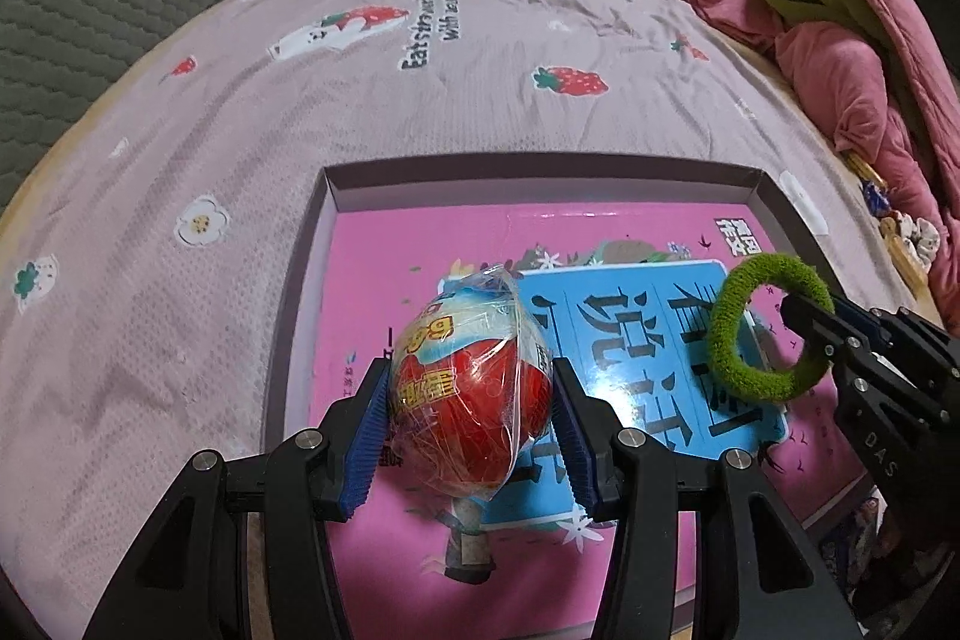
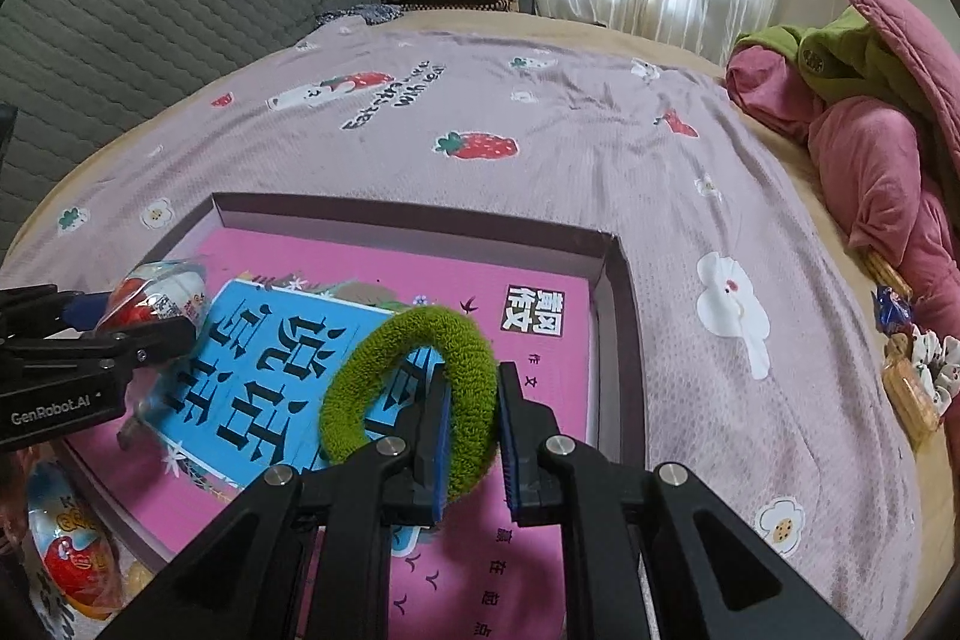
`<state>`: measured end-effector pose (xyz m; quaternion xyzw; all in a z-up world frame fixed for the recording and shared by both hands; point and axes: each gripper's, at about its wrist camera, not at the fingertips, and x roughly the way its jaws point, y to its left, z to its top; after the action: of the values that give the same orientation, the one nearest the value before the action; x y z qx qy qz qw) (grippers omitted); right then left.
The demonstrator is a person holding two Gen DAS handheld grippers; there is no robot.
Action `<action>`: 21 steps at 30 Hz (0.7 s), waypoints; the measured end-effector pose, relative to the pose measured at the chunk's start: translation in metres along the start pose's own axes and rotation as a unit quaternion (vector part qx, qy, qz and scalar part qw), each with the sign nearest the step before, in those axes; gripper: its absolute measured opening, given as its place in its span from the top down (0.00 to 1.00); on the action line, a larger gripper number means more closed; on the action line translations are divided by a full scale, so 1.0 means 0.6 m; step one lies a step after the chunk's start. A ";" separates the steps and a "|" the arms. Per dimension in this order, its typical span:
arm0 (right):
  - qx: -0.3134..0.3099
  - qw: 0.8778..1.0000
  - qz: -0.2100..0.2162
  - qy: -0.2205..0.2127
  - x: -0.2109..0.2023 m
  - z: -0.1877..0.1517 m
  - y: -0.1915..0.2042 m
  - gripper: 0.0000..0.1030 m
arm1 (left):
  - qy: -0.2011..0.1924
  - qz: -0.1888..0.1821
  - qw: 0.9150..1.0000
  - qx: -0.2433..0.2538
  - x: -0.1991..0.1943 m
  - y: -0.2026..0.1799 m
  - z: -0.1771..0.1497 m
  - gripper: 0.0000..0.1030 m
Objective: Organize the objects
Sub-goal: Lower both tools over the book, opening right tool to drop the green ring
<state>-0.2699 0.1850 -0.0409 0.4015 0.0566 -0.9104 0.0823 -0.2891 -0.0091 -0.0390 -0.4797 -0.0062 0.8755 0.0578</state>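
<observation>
Directly below both hand-held grippers lay an open shallow box [image 1: 336, 244] on the bed. Left hand-held gripper [image 1: 471, 424], partly open, clamped a wrapped toy egg [image 1: 471, 394], long axis pointing away. Right hand-held gripper [image 2: 474, 436], nearly closed, pinched a green hair tie [image 2: 414, 382], both above the box's books.

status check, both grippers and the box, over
Left gripper shut on wrapped toy egg. Right gripper shut on green hair tie. Both over the box, pink book inside. Nothing blocking.
</observation>
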 end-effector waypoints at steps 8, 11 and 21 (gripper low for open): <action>0.001 1.000 0.000 0.003 0.000 -0.003 0.000 0.86 | 0.002 -0.004 1.000 0.001 0.003 0.003 -0.002 0.49; 0.001 1.000 0.001 0.006 0.001 -0.003 0.001 0.86 | -0.001 -0.005 1.000 0.005 0.003 -0.001 -0.004 0.49; 0.002 1.000 0.002 0.021 0.010 -0.006 0.002 0.86 | 0.000 -0.006 1.000 0.013 0.005 -0.005 -0.004 0.49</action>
<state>-0.2710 0.1837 -0.0481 0.4210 0.0560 -0.9016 0.0825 -0.2883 -0.0057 -0.0424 -0.4789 0.0023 0.8751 0.0698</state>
